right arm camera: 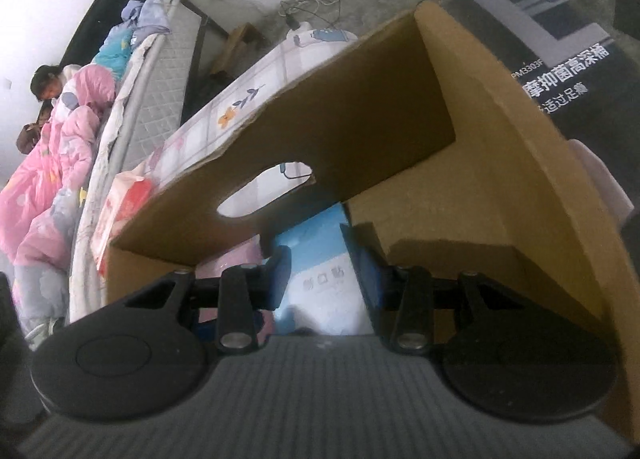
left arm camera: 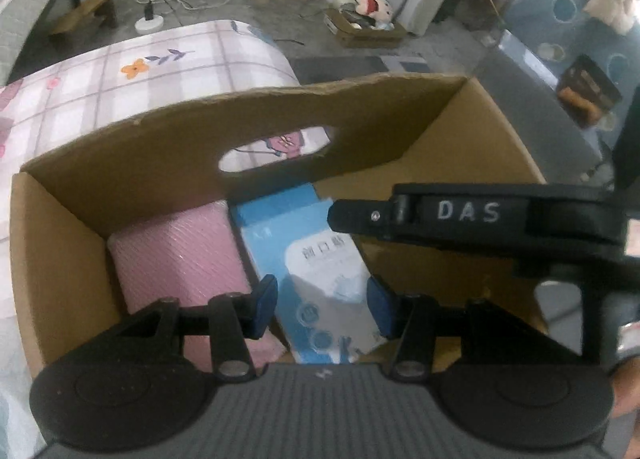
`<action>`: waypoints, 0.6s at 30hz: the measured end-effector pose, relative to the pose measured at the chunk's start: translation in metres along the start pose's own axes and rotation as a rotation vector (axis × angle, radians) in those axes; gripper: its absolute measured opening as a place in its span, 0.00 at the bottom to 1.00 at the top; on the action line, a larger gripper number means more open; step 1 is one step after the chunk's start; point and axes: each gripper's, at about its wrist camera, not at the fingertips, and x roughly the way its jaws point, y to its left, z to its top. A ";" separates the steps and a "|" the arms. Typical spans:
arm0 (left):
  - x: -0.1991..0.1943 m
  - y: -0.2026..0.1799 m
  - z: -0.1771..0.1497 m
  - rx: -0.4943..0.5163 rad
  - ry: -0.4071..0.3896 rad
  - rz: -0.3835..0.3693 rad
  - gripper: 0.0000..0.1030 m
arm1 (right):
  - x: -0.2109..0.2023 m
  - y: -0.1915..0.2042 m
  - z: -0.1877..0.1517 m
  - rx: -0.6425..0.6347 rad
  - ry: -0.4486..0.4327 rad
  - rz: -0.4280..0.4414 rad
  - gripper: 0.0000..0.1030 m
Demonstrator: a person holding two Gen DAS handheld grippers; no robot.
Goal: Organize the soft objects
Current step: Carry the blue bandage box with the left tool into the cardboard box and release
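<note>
An open cardboard box (left arm camera: 168, 155) with an oval handle cut-out in its far wall is seen from above by both wrist cameras. Inside it, a pink wrapped soft pack (left arm camera: 180, 255) lies ahead and to the left of the left claw (left arm camera: 322, 309), and a blue and white soft pack (left arm camera: 316, 259) with printed lettering lies directly ahead of that claw, touching the pink one. The left claw is held spread, its blue pads framing the blue and white pack from above without pressing on it; nothing is pinched. The right claw's black body, marked "DAS", is seen reaching into the box ahead and to the right of the left claw. In the right wrist view, the right claw (right arm camera: 326, 279) is also spread, with the blue and white soft pack (right arm camera: 320, 259) seen between its pads and the pink pack (right arm camera: 236, 259) to its left; whether the pads touch the pack cannot be told. Beyond the box, a bed (left arm camera: 120, 71) with a checked floral cover is visible.
</note>
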 end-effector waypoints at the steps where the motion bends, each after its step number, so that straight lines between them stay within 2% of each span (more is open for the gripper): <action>1: -0.002 0.002 0.000 -0.002 -0.005 0.004 0.50 | 0.003 0.001 0.001 0.002 -0.001 -0.003 0.37; 5: -0.017 0.007 -0.001 0.005 -0.032 0.025 0.52 | 0.002 0.005 -0.002 0.003 -0.017 0.001 0.37; 10: -0.054 0.012 -0.010 0.045 -0.086 0.030 0.58 | -0.032 0.007 -0.015 0.032 -0.023 -0.002 0.37; 14: -0.088 0.021 -0.023 0.053 -0.127 0.023 0.64 | -0.049 -0.002 -0.032 0.058 0.019 0.016 0.38; 18: -0.124 0.041 -0.045 0.026 -0.173 0.018 0.66 | -0.035 -0.004 -0.054 0.089 0.090 -0.021 0.38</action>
